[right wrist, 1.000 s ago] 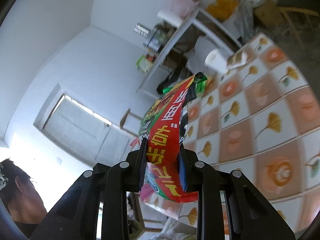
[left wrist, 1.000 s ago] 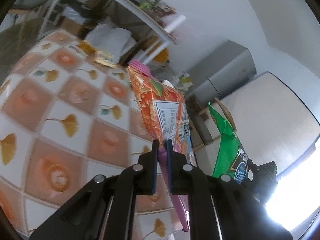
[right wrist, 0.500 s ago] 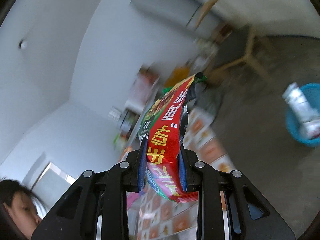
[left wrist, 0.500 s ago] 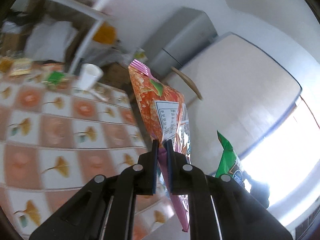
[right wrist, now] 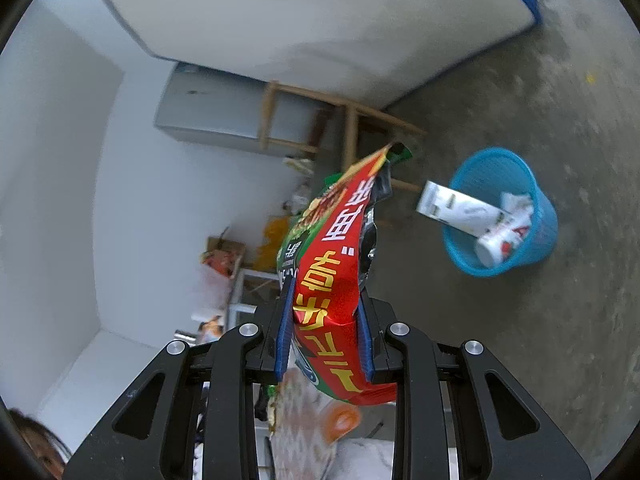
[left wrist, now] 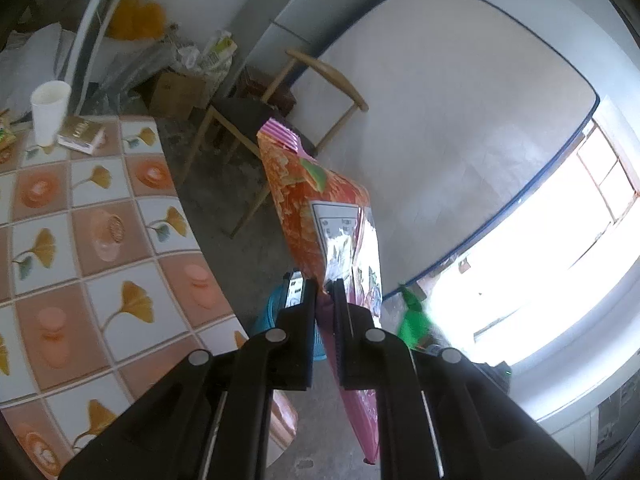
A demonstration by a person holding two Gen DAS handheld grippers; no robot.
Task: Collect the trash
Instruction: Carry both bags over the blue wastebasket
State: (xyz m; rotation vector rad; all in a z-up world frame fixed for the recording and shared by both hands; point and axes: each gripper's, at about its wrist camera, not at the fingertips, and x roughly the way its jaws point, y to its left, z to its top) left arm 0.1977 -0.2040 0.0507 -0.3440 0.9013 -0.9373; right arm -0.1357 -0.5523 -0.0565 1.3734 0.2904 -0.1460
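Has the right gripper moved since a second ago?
Yes. The right gripper, shut on the red snack bag, has swung off the tiled table and now points toward the blue bin on the floor.

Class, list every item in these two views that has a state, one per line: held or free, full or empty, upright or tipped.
Left tool: shut on the orange snack bag.
Orange snack bag: held, sticking up, off the table.
Right tool: shut on the red snack bag.
Red snack bag: held, crumpled, top torn open.
Blue bin: on the floor, partly filled with trash.
White cup: upright on the table.
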